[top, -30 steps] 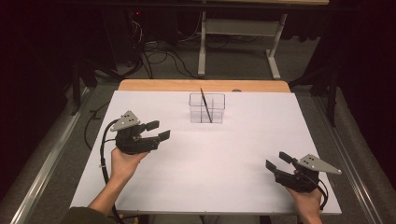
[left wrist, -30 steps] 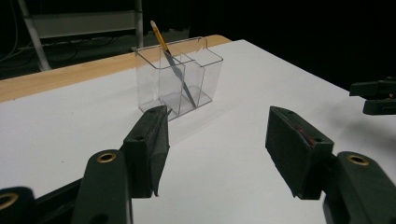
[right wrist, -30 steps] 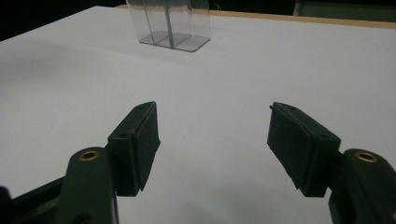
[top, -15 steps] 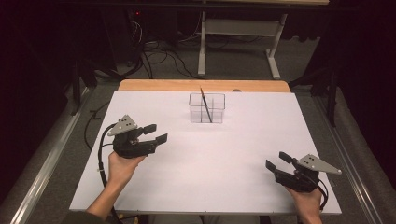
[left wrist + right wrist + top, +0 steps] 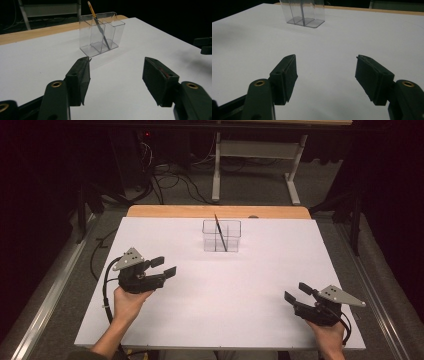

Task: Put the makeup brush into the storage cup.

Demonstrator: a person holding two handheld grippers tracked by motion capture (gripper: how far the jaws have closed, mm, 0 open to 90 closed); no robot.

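From above, the left tongs (image 5: 163, 266) and right tongs (image 5: 295, 291) both gape wide and empty over the white worktop (image 5: 225, 285), well apart from the clear holder (image 5: 221, 235) with its pencil (image 5: 220, 231). The left gripper view shows spread jaws facing the holder (image 5: 101, 33). The right gripper view shows spread jaws touching nothing.

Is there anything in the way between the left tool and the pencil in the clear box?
Nothing visible. Bare white table lies between the open left tool and the clear holder. The pencil leans inside it, so only the holder's own clear wall surrounds it.
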